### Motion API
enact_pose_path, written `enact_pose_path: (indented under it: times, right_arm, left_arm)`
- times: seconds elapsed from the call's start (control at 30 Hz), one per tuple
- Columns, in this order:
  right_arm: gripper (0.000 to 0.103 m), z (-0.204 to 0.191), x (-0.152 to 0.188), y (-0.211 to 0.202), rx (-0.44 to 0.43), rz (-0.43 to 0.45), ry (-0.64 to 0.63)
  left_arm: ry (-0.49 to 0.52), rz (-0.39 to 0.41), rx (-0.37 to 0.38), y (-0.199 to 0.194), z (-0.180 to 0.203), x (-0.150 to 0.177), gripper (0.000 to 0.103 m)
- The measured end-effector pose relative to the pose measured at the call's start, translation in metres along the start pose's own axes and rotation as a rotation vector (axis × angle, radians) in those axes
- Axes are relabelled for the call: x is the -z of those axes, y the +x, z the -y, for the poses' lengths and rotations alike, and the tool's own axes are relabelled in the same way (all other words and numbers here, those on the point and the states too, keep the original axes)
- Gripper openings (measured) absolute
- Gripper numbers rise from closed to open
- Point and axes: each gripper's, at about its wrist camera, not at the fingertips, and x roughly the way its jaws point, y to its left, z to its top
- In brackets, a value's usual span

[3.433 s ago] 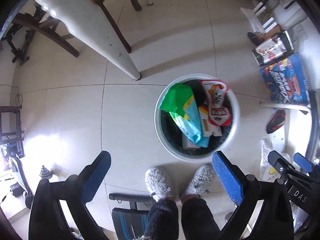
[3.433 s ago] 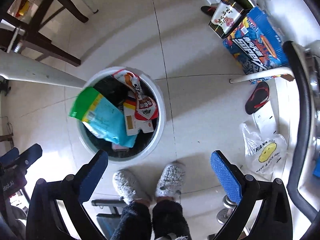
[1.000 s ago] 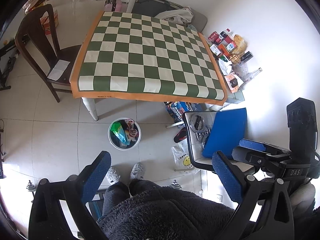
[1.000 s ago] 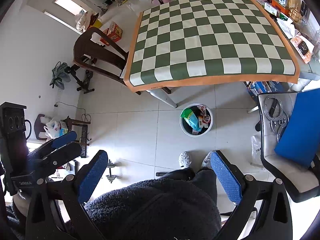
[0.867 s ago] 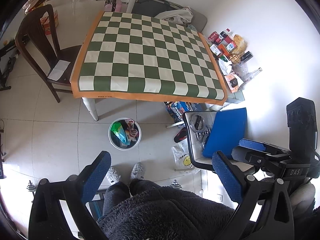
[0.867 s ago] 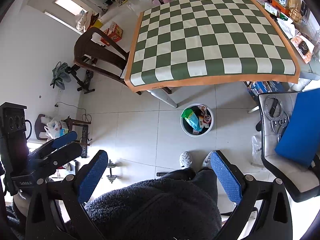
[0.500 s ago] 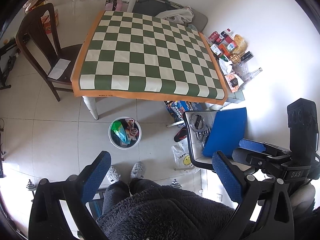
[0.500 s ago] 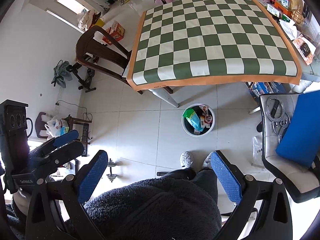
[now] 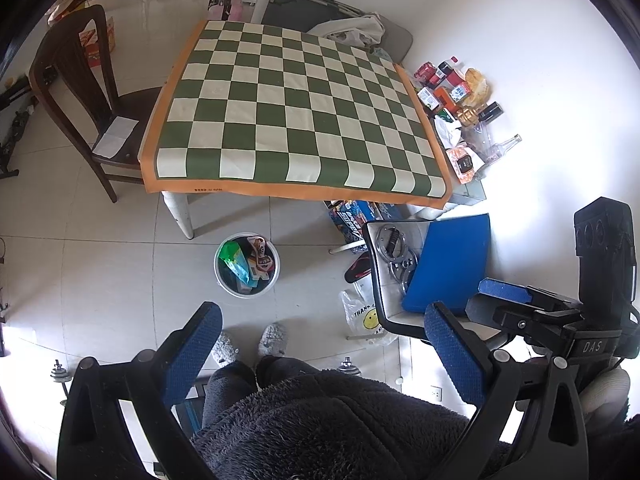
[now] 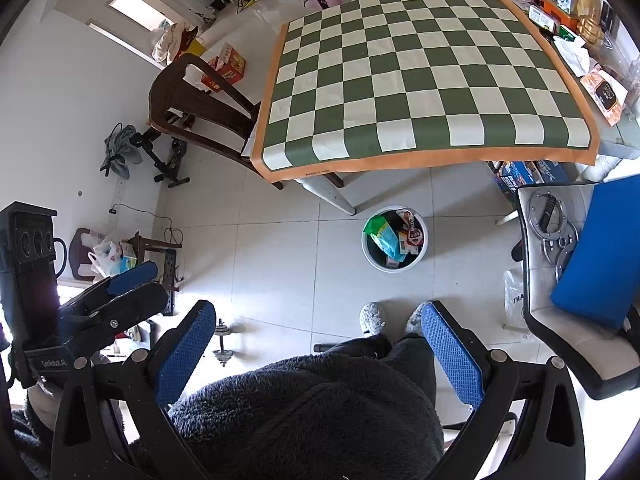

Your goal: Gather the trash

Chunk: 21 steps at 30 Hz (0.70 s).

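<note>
Left gripper [image 9: 320, 344] spread wide, nothing between the blue pads, held high looking down at the room; right gripper [image 10: 318, 340] same, jaws wide apart and empty. Each gripper shows in the other's view: the right one at 4 o'clock in the left view, the left one at 8 o'clock in the right view. Directly under both: person's dark fleece and grey slippers [image 9: 248, 340] on the tiled floor [image 9: 100, 280]. Just past the slippers, toward 12 o'clock from them, the white bin [image 9: 247, 266] sits on the floor by the table leg [image 9: 180, 216], already holding wrappers: green/blue packet [image 9: 236, 258] on its left side, red-white snack pack [image 9: 262, 250] on its right. Checkered tabletop [image 9: 296, 116] at 12 o'clock looks bare. Far-right edge of it, around 2 o'clock, has a cluster of boxes, cans and a glass bottle [image 9: 456, 96]; can't tell if any of that counts as trash. Stool [image 9: 380, 280] with a blue cushion [image 9: 452, 264] at 3 o'clock, smiley plastic bag [image 9: 364, 316] on the floor beside it, wooden chair [image 9: 80, 100] at 10 o'clock. Judgement: collection looks done or nearly so, this reads as a stand-back survey step. Next move, if any: pick a leftover target (the plastic bag is a candidate), lower one gripper to it, close, carry to the bin.
</note>
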Motion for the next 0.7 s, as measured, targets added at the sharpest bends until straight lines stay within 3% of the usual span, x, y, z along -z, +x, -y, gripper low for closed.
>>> enact_pose_path:
  times: [0.7]
  right_arm:
    - [0.103,-0.003,0.0016,0.0001,0.0,0.001,0.0]
  left_arm:
    - [0.002,-0.001,0.004,-0.0012,-0.003,0.0002,0.103]
